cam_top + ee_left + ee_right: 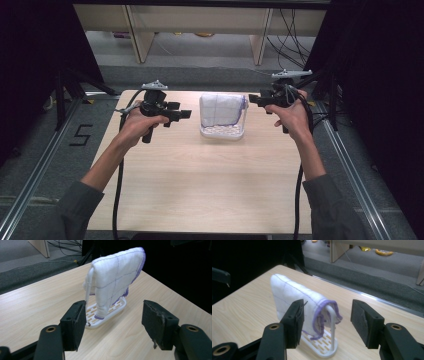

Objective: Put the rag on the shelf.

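Wooden table (200,190), cloth (221,109) draped over rack (222,132)

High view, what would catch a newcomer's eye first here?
A white cloth with purple stitching hangs over a small white rack at the far middle of the wooden table. The left gripper and right gripper flank it, jaws open and pointing inward, apart from the cloth.

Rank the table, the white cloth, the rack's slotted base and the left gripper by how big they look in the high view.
1. Table, by far the largest.
2. White cloth.
3. Left gripper, close to the cloth in apparent size, and it sits nearer the camera, so that order is unsure.
4. Slotted base, mostly hidden under the cloth.
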A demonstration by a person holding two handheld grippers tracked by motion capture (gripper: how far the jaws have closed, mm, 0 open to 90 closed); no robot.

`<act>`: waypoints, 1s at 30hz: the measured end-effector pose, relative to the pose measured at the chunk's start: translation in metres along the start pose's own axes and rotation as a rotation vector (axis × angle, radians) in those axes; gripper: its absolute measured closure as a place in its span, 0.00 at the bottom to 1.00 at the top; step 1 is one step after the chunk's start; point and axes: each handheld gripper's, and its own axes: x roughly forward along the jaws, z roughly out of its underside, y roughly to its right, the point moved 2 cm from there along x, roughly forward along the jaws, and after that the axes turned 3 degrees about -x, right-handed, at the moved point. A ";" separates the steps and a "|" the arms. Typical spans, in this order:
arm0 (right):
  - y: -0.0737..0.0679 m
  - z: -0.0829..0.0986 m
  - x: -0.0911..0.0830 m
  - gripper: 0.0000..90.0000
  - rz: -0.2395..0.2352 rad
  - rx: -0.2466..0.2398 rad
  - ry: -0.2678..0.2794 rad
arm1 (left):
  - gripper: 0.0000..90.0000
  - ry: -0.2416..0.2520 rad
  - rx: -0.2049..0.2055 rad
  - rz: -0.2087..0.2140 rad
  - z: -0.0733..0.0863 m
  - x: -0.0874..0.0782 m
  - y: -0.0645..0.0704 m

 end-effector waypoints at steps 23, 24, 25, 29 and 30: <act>-0.026 0.027 -0.009 0.38 -0.046 -0.021 0.008 | 0.32 0.005 0.021 0.018 0.029 -0.006 0.015; -0.028 0.028 -0.010 0.37 -0.058 -0.002 -0.001 | 0.32 0.012 0.016 0.019 0.030 -0.007 0.016; -0.029 0.030 -0.010 0.37 -0.058 -0.001 0.001 | 0.32 0.013 0.012 0.026 0.031 -0.007 0.017; -0.032 0.038 -0.010 0.36 -0.059 -0.007 -0.001 | 0.30 0.013 0.019 0.032 0.037 -0.011 0.021; -0.033 0.039 -0.010 0.36 -0.058 -0.005 0.001 | 0.30 0.017 0.016 0.036 0.038 -0.012 0.021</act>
